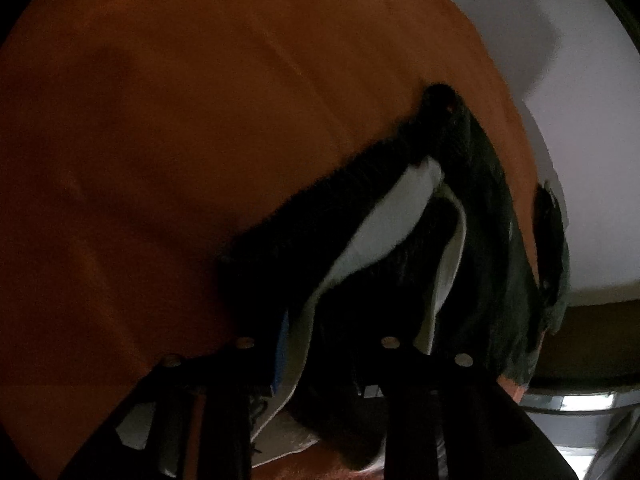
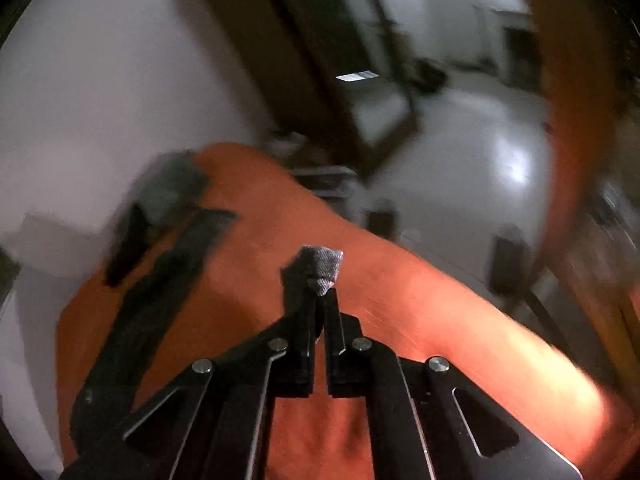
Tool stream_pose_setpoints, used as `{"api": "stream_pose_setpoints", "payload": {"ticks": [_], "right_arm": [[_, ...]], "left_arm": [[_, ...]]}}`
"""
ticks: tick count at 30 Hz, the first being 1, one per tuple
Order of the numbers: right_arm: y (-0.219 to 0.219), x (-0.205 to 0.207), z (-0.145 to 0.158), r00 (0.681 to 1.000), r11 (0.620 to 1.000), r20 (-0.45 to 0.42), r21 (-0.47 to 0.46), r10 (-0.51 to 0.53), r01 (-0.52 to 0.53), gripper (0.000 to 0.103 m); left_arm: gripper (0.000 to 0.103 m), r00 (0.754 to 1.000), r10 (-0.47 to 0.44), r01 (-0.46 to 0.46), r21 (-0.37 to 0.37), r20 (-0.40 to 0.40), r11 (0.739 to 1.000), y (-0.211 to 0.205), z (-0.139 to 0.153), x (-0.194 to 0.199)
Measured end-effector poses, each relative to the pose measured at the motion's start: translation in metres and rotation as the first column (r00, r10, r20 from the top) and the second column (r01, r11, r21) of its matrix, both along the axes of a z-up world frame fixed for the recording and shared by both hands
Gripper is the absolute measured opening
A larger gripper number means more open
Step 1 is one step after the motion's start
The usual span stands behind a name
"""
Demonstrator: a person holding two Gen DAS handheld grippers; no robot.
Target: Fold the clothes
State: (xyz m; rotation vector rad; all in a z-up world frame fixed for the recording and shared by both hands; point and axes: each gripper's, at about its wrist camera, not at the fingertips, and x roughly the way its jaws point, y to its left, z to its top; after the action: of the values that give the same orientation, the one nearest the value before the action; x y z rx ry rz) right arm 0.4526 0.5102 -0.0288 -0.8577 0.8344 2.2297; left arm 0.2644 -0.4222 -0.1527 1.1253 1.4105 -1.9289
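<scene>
An orange garment (image 1: 180,140) with dark knit trim fills the left wrist view, lifted close to the camera. Its dark collar (image 1: 460,140) and white inner lining (image 1: 392,216) run down between the fingers of my left gripper (image 1: 316,344), which grips the collar bunch; cloth hides the fingertips. A small blue tag (image 1: 282,356) shows by the left finger. In the right wrist view the same orange garment (image 2: 420,320) hangs below my right gripper (image 2: 320,294), which is shut on a grey knit trim corner (image 2: 322,264). Dark trim strips (image 2: 168,264) lie at the left.
A white wall (image 1: 580,120) stands behind the garment. Below the right gripper lies a glossy pale floor (image 2: 480,152) with a wooden door frame (image 2: 320,60) and dark objects (image 2: 508,256) on it. A chrome bar (image 1: 568,402) sits at the lower right of the left view.
</scene>
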Motion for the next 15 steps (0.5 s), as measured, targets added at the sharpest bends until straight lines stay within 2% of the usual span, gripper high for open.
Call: {"api": "stream_pose_setpoints", "payload": {"ticks": [1,5,7,9,12,13,14,15], "right_arm": [[0.001,0.006,-0.012,0.999,1.000,0.036,-0.010,-0.015,0.016,0.002],[0.004,0.021,-0.041,0.996,0.995,0.087,-0.086,-0.037,0.044,0.003],[0.006,0.028,-0.056,0.993,0.991,0.113,-0.123,-0.046,0.060,0.006],[0.008,0.036,-0.070,0.989,0.984,0.139,-0.159,-0.054,0.076,0.009],[0.011,0.047,-0.092,0.982,0.972,0.179,-0.213,-0.064,0.102,0.012],[0.008,0.043,-0.091,0.981,0.974,0.180,-0.199,-0.069,0.105,0.012],[0.004,0.035,-0.082,0.983,0.983,0.169,-0.155,-0.069,0.096,0.016],[0.001,0.030,-0.077,0.984,0.989,0.166,-0.123,-0.059,0.080,0.028]], "left_arm": [[0.026,1.000,-0.004,0.004,-0.008,0.009,1.000,-0.004,0.003,0.000],[0.026,0.999,-0.023,0.024,-0.034,0.043,0.999,-0.019,0.015,-0.001],[0.027,0.997,-0.059,0.060,-0.025,0.049,0.998,-0.014,0.018,0.007],[0.027,0.989,-0.116,0.120,-0.034,0.089,0.992,-0.003,0.017,0.015],[0.033,0.976,-0.179,0.183,-0.025,0.124,0.983,0.012,0.012,0.031],[0.034,0.976,-0.180,0.184,-0.022,0.124,0.983,0.015,0.010,0.036],[0.037,0.978,-0.170,0.173,-0.015,0.119,0.985,0.016,0.007,0.041],[0.040,0.983,-0.154,0.155,0.001,0.102,0.988,0.016,0.003,0.045]]}}
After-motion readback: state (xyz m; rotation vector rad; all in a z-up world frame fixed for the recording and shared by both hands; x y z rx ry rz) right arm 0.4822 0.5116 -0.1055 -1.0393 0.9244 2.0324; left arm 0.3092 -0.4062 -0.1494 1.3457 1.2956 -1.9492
